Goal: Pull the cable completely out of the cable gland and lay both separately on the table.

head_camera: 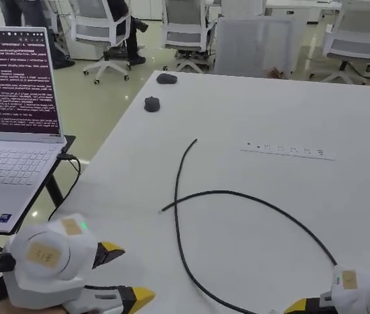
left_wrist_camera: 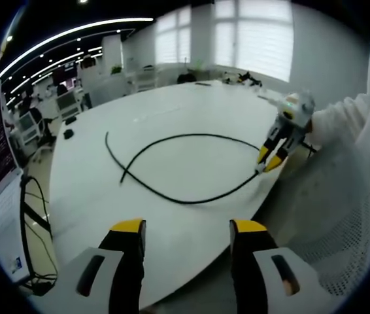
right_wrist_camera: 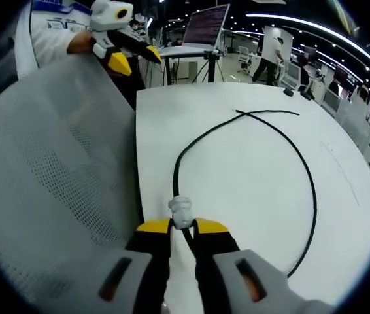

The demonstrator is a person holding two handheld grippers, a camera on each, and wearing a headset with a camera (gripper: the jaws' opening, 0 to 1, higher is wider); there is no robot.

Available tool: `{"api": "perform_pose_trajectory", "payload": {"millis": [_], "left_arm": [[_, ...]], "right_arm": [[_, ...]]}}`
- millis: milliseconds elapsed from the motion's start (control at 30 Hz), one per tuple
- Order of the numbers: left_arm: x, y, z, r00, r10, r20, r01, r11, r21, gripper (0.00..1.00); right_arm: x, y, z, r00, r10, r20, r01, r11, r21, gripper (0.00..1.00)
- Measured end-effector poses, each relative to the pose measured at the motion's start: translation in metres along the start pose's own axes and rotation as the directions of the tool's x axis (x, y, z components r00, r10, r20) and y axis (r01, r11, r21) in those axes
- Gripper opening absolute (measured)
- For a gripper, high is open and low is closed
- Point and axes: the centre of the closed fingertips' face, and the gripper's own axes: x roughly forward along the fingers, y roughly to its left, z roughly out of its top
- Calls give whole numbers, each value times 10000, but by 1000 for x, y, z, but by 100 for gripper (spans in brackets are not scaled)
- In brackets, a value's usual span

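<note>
Cables: one black cable (head_camera: pixel 237 193). It lies on the white table (head_camera: pixel 270 104) in one big loop that crosses itself.
Cable ends: two. In the head view one bare end is near the middle of the frame and the other is just left of the middle.
Cable glands: one small white cable gland (right_wrist_camera: pixel 182 209), low in the middle of the right gripper view. The cable is still in it.
Claws: two, each with yellow tips.
Right gripper (right_wrist_camera: pixel 182 227): its jaws are pressed close together and pinch the cable gland at its back end. The gland sticks out just in front of the tips, at the near edge of the table. The cable goes up and away from it.
Left gripper (left_wrist_camera: pixel 188 229): its jaws are spread wide with nothing between them. It is at the lower left of the head view, off the table edge and well apart from the cable.
Laptops: one open laptop (head_camera: pixel 15 150) at the left of the head view, screen lit.
Computer mice: two black ones (head_camera: pixel 152 103) (head_camera: pixel 167 78), far up the table, well apart from the cable.
</note>
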Motion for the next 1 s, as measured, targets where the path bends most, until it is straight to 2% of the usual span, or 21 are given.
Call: {"api": "perform_pose_trajectory", "payload": {"millis": [67,133,233,267,300,333,367,467,500,567,600,633,667,733,800,867,900,933,967,1000], "left_arm": [[0,-5,4,9996,-275,63,274,9995,143,52],[1,-15,14,9959,-806,414,784,9955,525,51],[4,-33,34,9809,-1689,966,1619,9838,770,51],[6,-42,44,9696,-2119,1222,2011,9749,951,51],[8,-46,50,9616,-2384,1362,2248,9684,1081,52],[10,-52,58,9496,-2772,1463,2600,9573,1261,52],[11,-54,60,9457,-2884,1501,2695,9535,1346,52],[19,-69,78,9168,-3612,1702,3268,9237,1997,50],[21,-71,82,9120,-3721,1728,3353,9186,2091,49],[25,-79,89,8960,-4075,1762,3626,9007,2392,46],[26,-85,94,8803,-4365,1857,3852,8863,2573,44],[26,-88,97,8714,-4516,1914,3979,8790,2627,43],[27,-94,100,8548,-4799,1974,4238,8652,2678,42],[30,-103,104,8304,-5217,1958,4676,8435,2643,41],[32,-107,106,8213,-5379,1904,4833,8331,2688,39],[29,-113,114,7942,-5657,2217,5127,8198,2550,37],[26,-116,119,7759,-5817,2441,5323,8114,2416,36],[23,-118,122,7631,-5930,2569,5451,8042,2370,35],[20,-121,126,7454,-6091,2708,5622,7928,2354,35],[18,-123,127,7346,-6227,2695,5767,7822,2356,34]], "right_arm": [[-6,1,12,9999,-48,136,51,9997,-241,10],[-12,1,24,9994,-140,310,154,9988,-470,10],[-23,1,43,9968,-282,749,330,9974,-633,10],[-26,1,47,9958,-328,856,384,9972,-648,10],[-29,2,51,9945,-373,978,440,9967,-676,10],[-32,3,56,9932,-404,1092,485,9962,-726,10],[-35,3,60,9921,-443,1172,536,9955,-781,10],[-46,5,74,9878,-593,1443,755,9911,-1097,10],[-49,6,77,9868,-614,1502,793,9900,-1163,10],[-55,8,87,9832,-651,1703,886,9871,-1337,10],[-58,10,92,9816,-643,1797,914,9849,-1471,10],[-60,11,95,9803,-654,1862,956,9827,-1585,10],[-64,12,101,9782,-707,1950,1065,9780,-1793,10],[-69,14,109,9753,-680,2102,1106,9740,-1978,10],[-74,16,116,9719,-693,2251,1205,9675,-2224,10],[-81,17,124,9680,-715,2407,1326,9596,-2481,10],[-85,19,129,9651,-667,2531,1338,9569,-2578,10],[-87,20,131,9634,-630,2606,1335,9556,-2627,10],[-89,21,133,9616,-634,2668,1382,9525,-2714,10],[-91,22,135,9608,-637,2698,1424,9484,-2834,10]]}}
